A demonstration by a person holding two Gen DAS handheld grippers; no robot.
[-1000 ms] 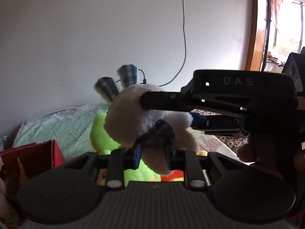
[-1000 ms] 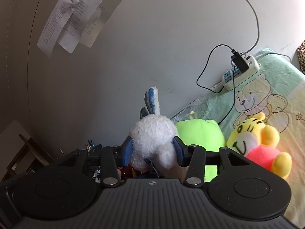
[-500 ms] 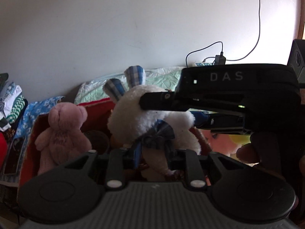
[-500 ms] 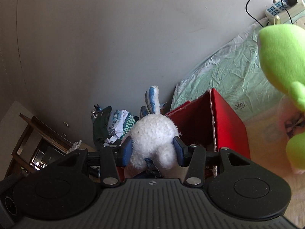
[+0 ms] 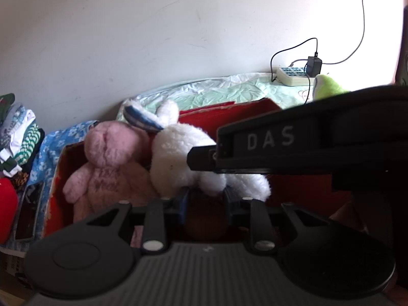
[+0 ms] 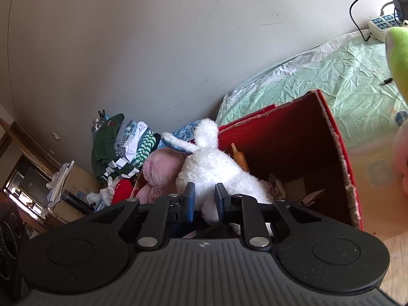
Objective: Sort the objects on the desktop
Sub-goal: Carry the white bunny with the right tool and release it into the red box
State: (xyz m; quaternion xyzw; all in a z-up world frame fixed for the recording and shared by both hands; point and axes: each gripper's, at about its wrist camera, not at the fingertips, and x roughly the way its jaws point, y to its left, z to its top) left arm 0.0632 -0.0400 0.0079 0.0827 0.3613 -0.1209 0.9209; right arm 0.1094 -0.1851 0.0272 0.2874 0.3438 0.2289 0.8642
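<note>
A white plush bunny (image 5: pixel 178 158) with blue checked ears lies tipped on its side in the red cardboard box (image 5: pixel 204 113), its head against a pink plush bear (image 5: pixel 109 153). My left gripper (image 5: pixel 205 201) sits low at the bunny's underside, and a white lump of it lies between the narrow-set fingertips. From behind, my right gripper (image 6: pixel 205 201) is shut on a fold of the bunny (image 6: pixel 211 168). Its blue pads (image 6: pixel 190 201) stand close together. The right gripper's black body (image 5: pixel 293 150) crosses the left wrist view and hides the right half of the box (image 6: pixel 331 132).
An orange item (image 6: pixel 239 158) and scraps lie inside the box. A pile of folded clothes (image 6: pixel 122 142) stands left of it, by the wall. The mint bedspread (image 6: pixel 331 76) behind carries a green plush (image 6: pixel 397 56) and a power strip (image 6: pixel 380 24) with cables.
Both grippers carried the bunny left from above the bed and down into the red box. It went from upright to lying against the pink bear. The right jaws have drawn closer.
</note>
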